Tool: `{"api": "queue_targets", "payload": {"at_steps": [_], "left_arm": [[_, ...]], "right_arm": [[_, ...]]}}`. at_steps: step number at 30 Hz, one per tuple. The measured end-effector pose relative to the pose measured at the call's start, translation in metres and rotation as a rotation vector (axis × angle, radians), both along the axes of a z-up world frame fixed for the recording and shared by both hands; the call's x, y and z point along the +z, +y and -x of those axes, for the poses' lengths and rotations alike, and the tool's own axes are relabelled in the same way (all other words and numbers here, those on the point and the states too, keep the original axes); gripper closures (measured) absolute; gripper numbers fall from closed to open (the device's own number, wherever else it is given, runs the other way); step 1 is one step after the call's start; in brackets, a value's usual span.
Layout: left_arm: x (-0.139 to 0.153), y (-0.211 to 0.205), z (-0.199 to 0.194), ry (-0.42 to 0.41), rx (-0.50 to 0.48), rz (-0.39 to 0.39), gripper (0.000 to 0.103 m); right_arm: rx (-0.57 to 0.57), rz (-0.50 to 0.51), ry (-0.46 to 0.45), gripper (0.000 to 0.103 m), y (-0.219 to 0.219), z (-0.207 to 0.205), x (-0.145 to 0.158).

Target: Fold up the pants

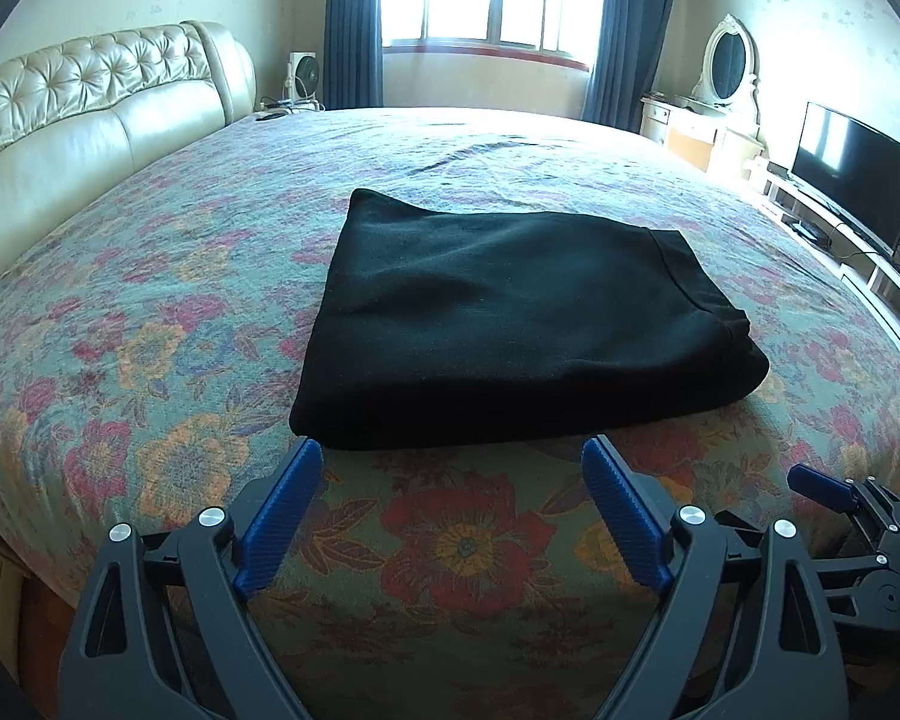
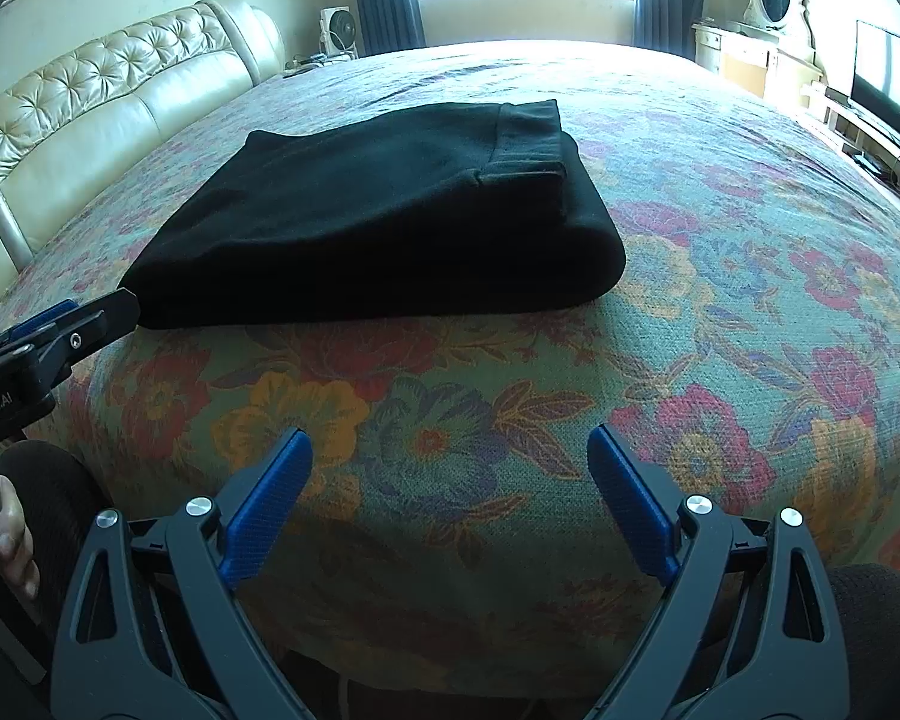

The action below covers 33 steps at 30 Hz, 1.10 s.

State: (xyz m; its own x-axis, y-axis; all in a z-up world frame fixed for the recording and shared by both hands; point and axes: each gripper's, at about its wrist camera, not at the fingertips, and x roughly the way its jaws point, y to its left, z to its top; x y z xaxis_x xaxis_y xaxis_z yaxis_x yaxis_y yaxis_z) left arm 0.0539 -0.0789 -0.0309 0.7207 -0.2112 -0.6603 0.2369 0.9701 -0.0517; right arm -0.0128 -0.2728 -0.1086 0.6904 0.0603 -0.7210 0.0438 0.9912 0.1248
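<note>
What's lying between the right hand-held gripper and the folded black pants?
Nothing: only bare floral bedspread between the right hand-held gripper and pants, in the right wrist view.

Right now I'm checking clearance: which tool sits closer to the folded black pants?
The left tool. Its blue tips sit right at the near edge of the pants, while the right tool hangs over bare floral bedspread, well short of them.

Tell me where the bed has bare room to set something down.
Free: bedspread right of the folded pants, and the near strip between pants and both hand-held grippers, left, right. Left, toward the headboard, is narrower.
</note>
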Motion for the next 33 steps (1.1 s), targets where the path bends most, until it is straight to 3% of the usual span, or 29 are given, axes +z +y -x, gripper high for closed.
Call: {"api": "queue_targets", "payload": {"at_steps": [6, 12, 20, 33], "left_arm": [[0.002, -0.006, 0.005, -0.039, 0.001, -0.041, 0.016], [0.001, -0.002, 0.003, 0.016, 0.028, 0.02, 0.016], [-0.002, -0.003, 0.004, 0.064, -0.029, 0.071, 0.016], [0.002, -0.012, 0.008, 0.061, -0.061, 0.028, 0.016]], "right_arm": [[0.007, -0.006, 0.011, 0.01, 0.002, -0.001, -0.003], [0.013, -0.01, 0.017, 0.01, 0.002, -0.001, -0.005], [0.015, -0.011, 0.022, 0.01, 0.004, 0.0, -0.007], [0.019, -0.016, 0.027, 0.009, 0.004, 0.0, -0.01]]}}
